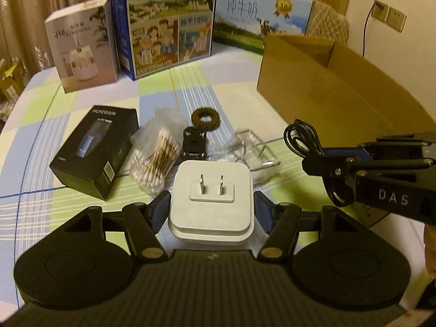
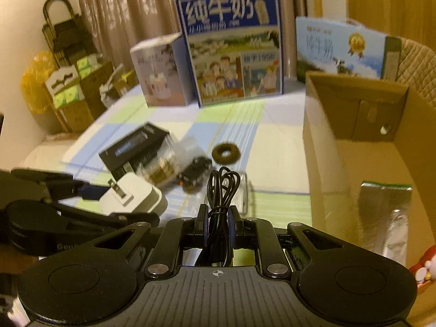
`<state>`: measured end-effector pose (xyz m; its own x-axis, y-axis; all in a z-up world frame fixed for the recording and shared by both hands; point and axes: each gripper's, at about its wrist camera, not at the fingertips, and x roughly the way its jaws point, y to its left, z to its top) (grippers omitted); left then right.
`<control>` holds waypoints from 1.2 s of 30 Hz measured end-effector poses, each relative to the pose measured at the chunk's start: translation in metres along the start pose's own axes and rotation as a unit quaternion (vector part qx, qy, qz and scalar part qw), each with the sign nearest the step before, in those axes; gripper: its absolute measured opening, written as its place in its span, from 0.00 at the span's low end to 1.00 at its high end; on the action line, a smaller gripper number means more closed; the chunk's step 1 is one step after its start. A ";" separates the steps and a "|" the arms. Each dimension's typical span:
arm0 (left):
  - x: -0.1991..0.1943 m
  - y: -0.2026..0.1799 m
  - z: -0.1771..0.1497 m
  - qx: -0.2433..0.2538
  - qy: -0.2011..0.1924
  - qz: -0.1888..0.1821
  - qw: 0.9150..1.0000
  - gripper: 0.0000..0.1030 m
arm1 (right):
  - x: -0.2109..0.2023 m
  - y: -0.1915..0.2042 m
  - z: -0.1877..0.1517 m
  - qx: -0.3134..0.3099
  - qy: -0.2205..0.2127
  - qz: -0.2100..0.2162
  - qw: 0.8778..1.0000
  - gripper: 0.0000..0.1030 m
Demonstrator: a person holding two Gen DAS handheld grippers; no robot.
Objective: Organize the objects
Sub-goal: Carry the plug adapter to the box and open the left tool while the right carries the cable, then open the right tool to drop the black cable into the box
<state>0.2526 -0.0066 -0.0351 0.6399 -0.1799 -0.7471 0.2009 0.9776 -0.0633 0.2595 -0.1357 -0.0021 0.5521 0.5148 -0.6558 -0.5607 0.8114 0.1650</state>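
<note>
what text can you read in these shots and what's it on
"DAS": right gripper body.
"纯牛奶": dark blue milk carton.
"纯牛奶": light blue milk box.
"J10": white humidifier box; its smaller print is blurred.
Black box: lettering too blurred to read.

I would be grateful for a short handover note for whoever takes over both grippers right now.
Left gripper: shut on the white charger, prongs facing away from its camera, above the table.
Right gripper: shut on the coiled black cable, beside the open cardboard box.
Done: a silver foil packet already lies in the box.
Left on the tablecloth: black product box, cotton swabs bag, small black toy car, brown ring, clear plastic packet.
</note>
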 end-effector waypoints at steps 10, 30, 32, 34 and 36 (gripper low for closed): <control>-0.046 -0.052 0.012 0.006 -0.028 -0.024 0.999 0.59 | -0.089 -0.025 0.014 0.033 -0.044 -0.009 0.998 0.11; -0.053 -0.201 0.098 0.070 -0.056 -0.100 0.991 0.59 | -0.184 -0.148 0.030 0.092 -0.061 -0.096 0.989 0.11; -0.044 -0.205 0.099 0.069 -0.052 -0.105 0.991 0.59 | -0.185 -0.153 0.028 0.097 -0.062 -0.097 0.989 0.11; -0.040 -0.205 0.099 0.063 -0.051 -0.105 0.991 0.74 | -0.186 -0.156 0.027 0.102 -0.063 -0.097 0.988 0.11; -0.040 -0.203 0.099 0.063 -0.058 -0.098 0.992 0.74 | -0.187 -0.159 0.027 0.105 -0.065 -0.096 0.988 0.11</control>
<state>0.2593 -0.2089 0.0732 0.6588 -0.3834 -0.6473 0.4158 0.9026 -0.1114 0.2617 -0.3539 0.1139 0.7179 0.3660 -0.5922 -0.3055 0.9300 0.2044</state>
